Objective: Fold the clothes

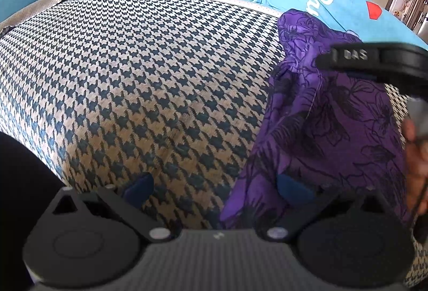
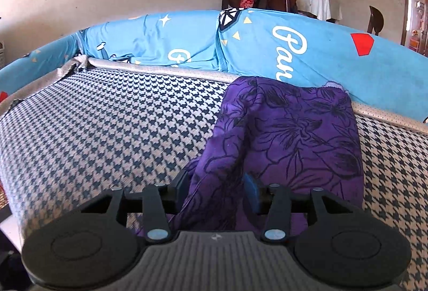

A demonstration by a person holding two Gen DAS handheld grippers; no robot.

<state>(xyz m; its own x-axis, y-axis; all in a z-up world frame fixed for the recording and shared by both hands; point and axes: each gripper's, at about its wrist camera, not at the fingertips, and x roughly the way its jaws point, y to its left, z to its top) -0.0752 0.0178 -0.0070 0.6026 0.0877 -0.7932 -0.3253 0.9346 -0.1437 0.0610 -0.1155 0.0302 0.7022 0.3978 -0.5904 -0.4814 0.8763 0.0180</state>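
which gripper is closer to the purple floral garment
Right. The right gripper has the purple floral garment bunched between its fingers. The left gripper is open over the houndstooth cover, with the garment only at its right finger.

Bright daylight, strong fisheye bending at edges, motion blur at right.

Garment (image 2: 289, 136) — purple with a black line-drawn floral print. Seat cover (image 1: 139, 82) — dark-blue-and-beige houndstooth, edged in dotted beige. Back cushions (image 2: 187, 42): sky blue with white script, stars, yellow triangles, red shapes. Gripper pads (image 1: 290, 188): blue.
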